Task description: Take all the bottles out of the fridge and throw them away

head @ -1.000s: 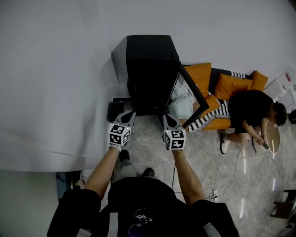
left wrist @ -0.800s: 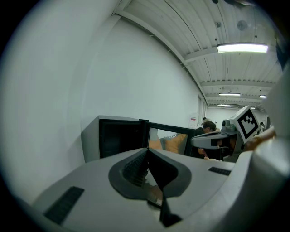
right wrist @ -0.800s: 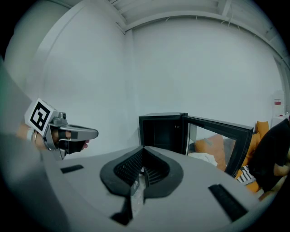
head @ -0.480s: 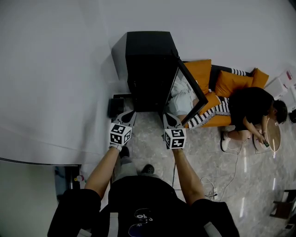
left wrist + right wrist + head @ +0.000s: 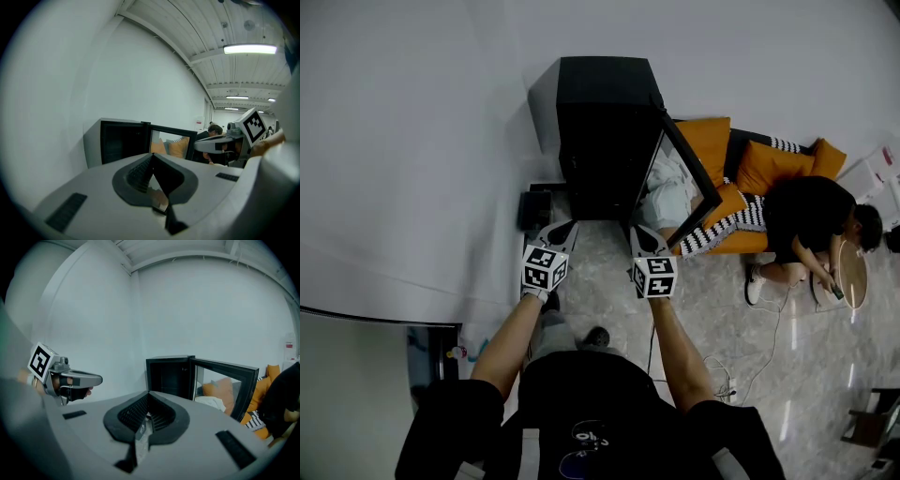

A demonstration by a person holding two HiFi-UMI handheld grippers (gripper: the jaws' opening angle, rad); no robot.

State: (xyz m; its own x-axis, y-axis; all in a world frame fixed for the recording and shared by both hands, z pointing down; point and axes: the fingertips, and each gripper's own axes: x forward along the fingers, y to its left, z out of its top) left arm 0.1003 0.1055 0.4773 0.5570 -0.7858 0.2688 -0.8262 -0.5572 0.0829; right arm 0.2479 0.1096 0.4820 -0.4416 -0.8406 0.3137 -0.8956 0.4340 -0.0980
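A black mini fridge (image 5: 600, 131) stands on the floor against the white wall, its glass door (image 5: 686, 183) swung open to the right. Its inside is dark, and no bottles show in any view. My left gripper (image 5: 561, 231) and right gripper (image 5: 643, 234) hover side by side just short of the fridge front, both shut and holding nothing. In the left gripper view the fridge (image 5: 119, 140) lies ahead beyond the closed jaws, with the right gripper (image 5: 220, 143) beside it. The right gripper view shows the fridge (image 5: 168, 376) and open door (image 5: 225, 380), with the left gripper (image 5: 86, 379) at the left.
A small black box (image 5: 534, 208) sits on the floor left of the fridge. Behind the open door is an orange sofa (image 5: 705, 150) with a person (image 5: 811, 220) seated at its right end by a small round table (image 5: 853, 272). Cables (image 5: 769, 347) trail over the shiny floor.
The head view has drifted a little, so the fridge sits slightly higher in the picture. Both grippers stay shut and side by side in front of it.
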